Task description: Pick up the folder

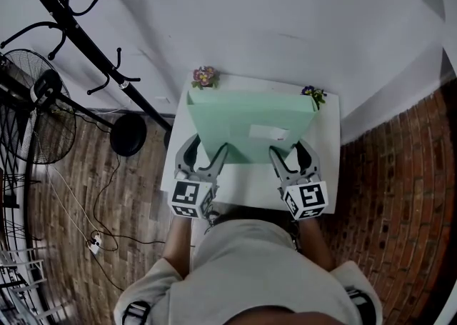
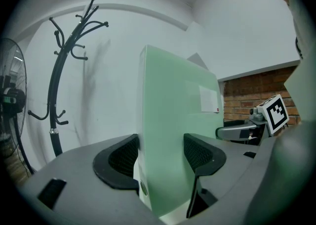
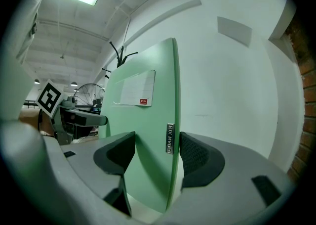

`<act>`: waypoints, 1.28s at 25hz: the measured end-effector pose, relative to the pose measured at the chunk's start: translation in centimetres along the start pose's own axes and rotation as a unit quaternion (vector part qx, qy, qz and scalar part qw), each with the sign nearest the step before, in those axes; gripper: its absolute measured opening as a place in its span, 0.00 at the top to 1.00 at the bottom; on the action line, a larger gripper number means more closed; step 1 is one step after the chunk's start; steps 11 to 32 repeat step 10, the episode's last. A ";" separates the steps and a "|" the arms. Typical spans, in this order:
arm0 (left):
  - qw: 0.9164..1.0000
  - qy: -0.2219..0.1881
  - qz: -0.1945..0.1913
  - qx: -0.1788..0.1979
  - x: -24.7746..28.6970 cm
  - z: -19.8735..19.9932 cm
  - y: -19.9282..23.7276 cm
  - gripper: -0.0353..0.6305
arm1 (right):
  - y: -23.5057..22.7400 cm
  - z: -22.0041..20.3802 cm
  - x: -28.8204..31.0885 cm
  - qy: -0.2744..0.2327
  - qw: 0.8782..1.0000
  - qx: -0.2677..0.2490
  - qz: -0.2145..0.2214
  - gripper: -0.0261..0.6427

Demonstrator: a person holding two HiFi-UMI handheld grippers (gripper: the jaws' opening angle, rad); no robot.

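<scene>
A pale green folder (image 1: 243, 123) with a white label stands upright on edge over the small white table (image 1: 325, 166). My left gripper (image 1: 206, 148) straddles its lower left corner and my right gripper (image 1: 289, 151) its lower right corner. In the left gripper view the folder (image 2: 173, 120) fills the gap between both pads of the left gripper (image 2: 160, 152). The right gripper view shows the folder (image 3: 148, 135) likewise pressed between the pads of the right gripper (image 3: 157, 152), beside a small metal nameplate. I cannot tell whether its bottom edge touches the table.
Two small flower pots (image 1: 205, 77) (image 1: 313, 93) sit at the table's back corners against the white wall. A black coat rack (image 1: 86, 45) and a standing fan (image 1: 36, 109) are to the left, with a cable and plug (image 1: 94, 245) on the wooden floor. Brick flooring lies to the right.
</scene>
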State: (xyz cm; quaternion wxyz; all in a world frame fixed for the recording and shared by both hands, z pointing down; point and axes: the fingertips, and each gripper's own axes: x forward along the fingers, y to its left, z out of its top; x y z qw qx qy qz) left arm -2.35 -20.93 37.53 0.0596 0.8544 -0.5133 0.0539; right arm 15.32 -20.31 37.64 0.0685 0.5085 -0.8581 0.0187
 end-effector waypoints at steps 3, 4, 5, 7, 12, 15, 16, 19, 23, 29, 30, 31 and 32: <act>1.000 -0.001 0.001 0.002 -0.1 0.0 0.1 0.50 | 0.1 -0.1 0.0 0.001 1.000 0.001 0.001 0.54; 1.000 -0.001 0.001 0.003 -0.1 0.0 0.1 0.50 | 0.1 -0.1 0.0 0.001 1.000 0.001 0.001 0.54; 1.000 -0.001 0.001 0.002 -0.1 -0.1 0.1 0.50 | 0.1 -0.2 0.0 0.002 1.000 0.002 0.001 0.54; 1.000 0.000 0.002 0.000 -0.1 -0.3 0.1 0.50 | 0.2 -0.2 0.0 0.003 1.000 0.001 0.001 0.54; 1.000 0.003 0.002 -0.004 -0.2 -0.5 0.1 0.50 | 0.2 -0.2 0.0 0.002 1.000 -0.002 0.003 0.54; 1.000 0.003 0.002 -0.004 -0.2 -0.5 0.1 0.50 | 0.2 -0.2 0.0 0.002 1.000 -0.002 0.003 0.54; 1.000 0.003 0.002 -0.004 -0.2 -0.5 0.1 0.50 | 0.2 -0.2 0.0 0.002 1.000 -0.002 0.003 0.54; 1.000 0.003 0.002 -0.004 -0.2 -0.5 0.1 0.50 | 0.2 -0.2 0.0 0.002 1.000 -0.002 0.003 0.54; 1.000 0.003 0.002 -0.004 -0.2 -0.5 0.1 0.50 | 0.2 -0.2 0.0 0.002 1.000 -0.002 0.003 0.54; 1.000 0.003 0.002 -0.004 -0.2 -0.5 0.1 0.50 | 0.2 -0.2 0.0 0.002 1.000 -0.002 0.003 0.54; 1.000 0.003 0.002 -0.004 -0.2 -0.5 0.1 0.50 | 0.2 -0.2 0.0 0.002 1.000 -0.002 0.003 0.54; 1.000 0.003 0.002 -0.004 -0.2 -0.5 0.1 0.50 | 0.2 -0.2 0.0 0.002 1.000 -0.002 0.003 0.54; 1.000 0.003 0.002 -0.004 -0.2 -0.5 0.1 0.50 | 0.2 -0.2 0.0 0.002 1.000 -0.002 0.003 0.54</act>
